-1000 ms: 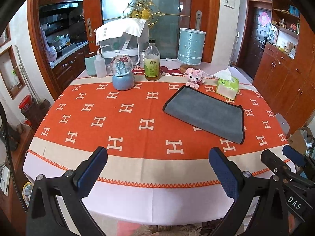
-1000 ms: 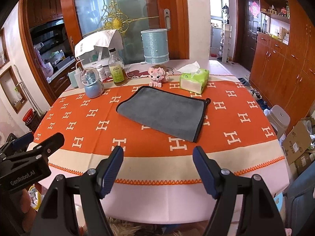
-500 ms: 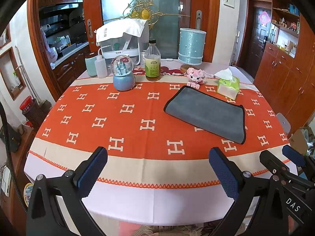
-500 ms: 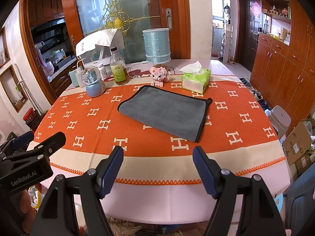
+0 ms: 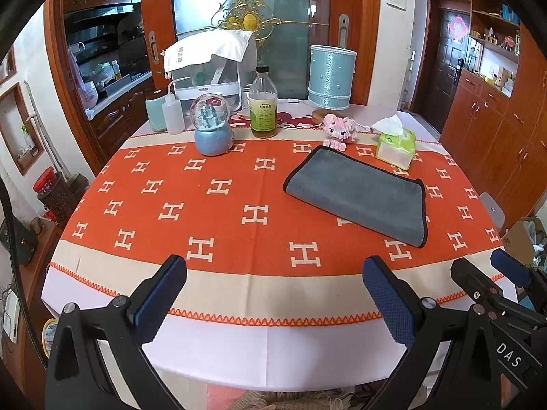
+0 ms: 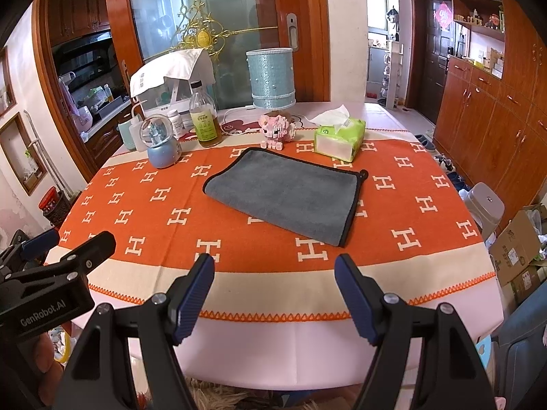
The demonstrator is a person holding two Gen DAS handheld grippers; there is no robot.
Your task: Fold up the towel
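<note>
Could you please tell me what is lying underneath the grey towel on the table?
The grey towel lies flat on the orange patterned tablecloth, which shows all around it. Whatever may lie beneath the towel itself is covered.

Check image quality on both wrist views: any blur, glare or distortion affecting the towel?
Left wrist view: sharp, evenly lit; grey towel crisp, table edge bowed by the fisheye, dark corner vignette. Right wrist view: towel equally sharp, no glare on it; reflections only on the glass door behind.
</note>
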